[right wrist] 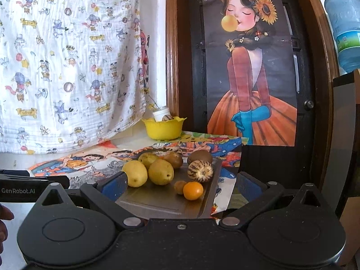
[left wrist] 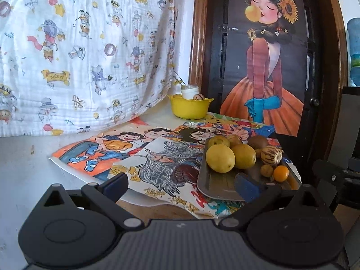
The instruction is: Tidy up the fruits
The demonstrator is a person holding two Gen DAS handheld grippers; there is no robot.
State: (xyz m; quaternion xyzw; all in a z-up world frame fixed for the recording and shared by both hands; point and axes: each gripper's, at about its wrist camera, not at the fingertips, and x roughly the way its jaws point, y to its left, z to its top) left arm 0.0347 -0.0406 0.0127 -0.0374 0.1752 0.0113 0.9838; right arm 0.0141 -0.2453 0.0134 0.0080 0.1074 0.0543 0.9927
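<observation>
A steel tray (left wrist: pixel 216 186) (right wrist: pixel 157 204) on cartoon posters holds several fruits: yellow lemons (left wrist: pixel 220 158) (right wrist: pixel 135 173), a striped melon (left wrist: pixel 271 155) (right wrist: pixel 200 171), a kiwi (left wrist: pixel 257 141) (right wrist: pixel 199 156) and a small orange fruit (left wrist: pixel 280 173) (right wrist: pixel 192 190). A yellow bowl (left wrist: pixel 190 108) (right wrist: pixel 163 128) at the back holds a white jar and a striped fruit. My left gripper (left wrist: pixel 182 186) is open and empty, left of the tray. My right gripper (right wrist: pixel 180 184) is open and empty, its fingers on either side of the tray's near end.
A cartoon-print cloth (left wrist: pixel 85 51) hangs at the back left. A poster of a girl (left wrist: pixel 265 56) covers a dark door at the right. A blue water bottle (right wrist: pixel 344 31) stands far right. The table edge runs just below the tray.
</observation>
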